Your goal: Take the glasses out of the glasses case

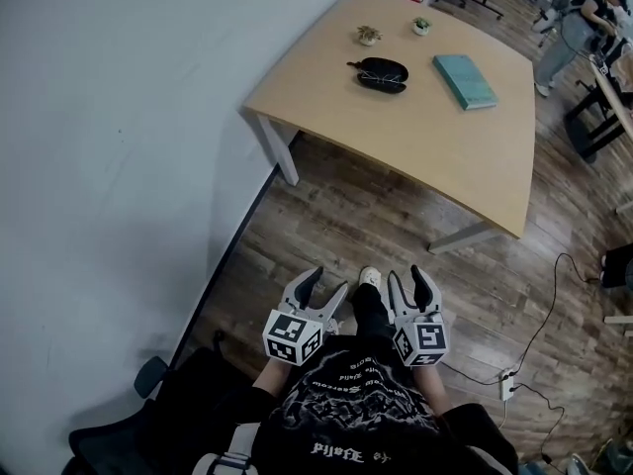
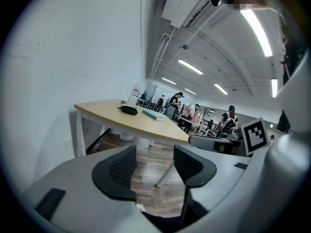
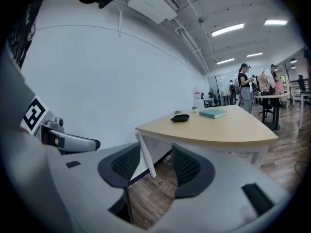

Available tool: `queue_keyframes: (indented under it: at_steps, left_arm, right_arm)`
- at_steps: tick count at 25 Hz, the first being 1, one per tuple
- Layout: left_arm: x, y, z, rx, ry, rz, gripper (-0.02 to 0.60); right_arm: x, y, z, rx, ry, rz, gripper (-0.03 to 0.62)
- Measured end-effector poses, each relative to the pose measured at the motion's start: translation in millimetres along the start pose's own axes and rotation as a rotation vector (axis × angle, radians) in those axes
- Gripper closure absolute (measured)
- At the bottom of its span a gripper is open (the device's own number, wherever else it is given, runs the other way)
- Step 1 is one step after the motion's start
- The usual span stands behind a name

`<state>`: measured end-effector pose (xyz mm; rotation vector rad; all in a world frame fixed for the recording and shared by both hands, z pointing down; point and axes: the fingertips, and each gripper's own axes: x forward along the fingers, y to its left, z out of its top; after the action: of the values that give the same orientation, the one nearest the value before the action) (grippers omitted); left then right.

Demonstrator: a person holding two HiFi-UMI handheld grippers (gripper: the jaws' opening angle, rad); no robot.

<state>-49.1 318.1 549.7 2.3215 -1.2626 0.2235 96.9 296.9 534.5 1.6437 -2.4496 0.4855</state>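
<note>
A white wall point(image 1: 119, 117) runs down the left, with a wood-plank floor point(image 1: 396, 226) beside it, and on that floor a pale wooden surface point(image 1: 445, 156) on white legs stands with one edge close to the wall. A dark chair point(image 1: 114, 433) sits on the floor at the lower left, and a thin cable point(image 1: 546, 317) trails across the planks to the right. On the surface a teal book point(image 1: 465, 80) lies toward the far right edge. The left tongs point(image 1: 328, 280) and right tongs point(image 1: 406, 273) are held side by side close to the person's body, well apart from the surface, each spread wide with only floor showing between the ribbed pads. The black case point(image 1: 381, 71) rests toward the far left edge of the surface, left of the book and apart from it; it looks open, but its contents are too small to tell. Two small potted plants point(image 1: 368, 36) stand near the far corner, just beyond the case
</note>
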Motion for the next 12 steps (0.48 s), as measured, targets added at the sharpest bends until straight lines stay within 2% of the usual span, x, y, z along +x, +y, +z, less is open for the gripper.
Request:
queue_keyframes:
  at_steps: [6, 12]
  left_arm:
    - [46, 17, 23, 0.002, 0.005, 0.032, 0.336]
    - [106, 13, 51, 0.015, 0.014, 0.038, 0.336]
  right_arm:
    - [48, -42, 24, 0.010, -0.016, 0.005, 0.381]
    - [87, -92, 48, 0.021, -0.035, 0.000, 0.381]
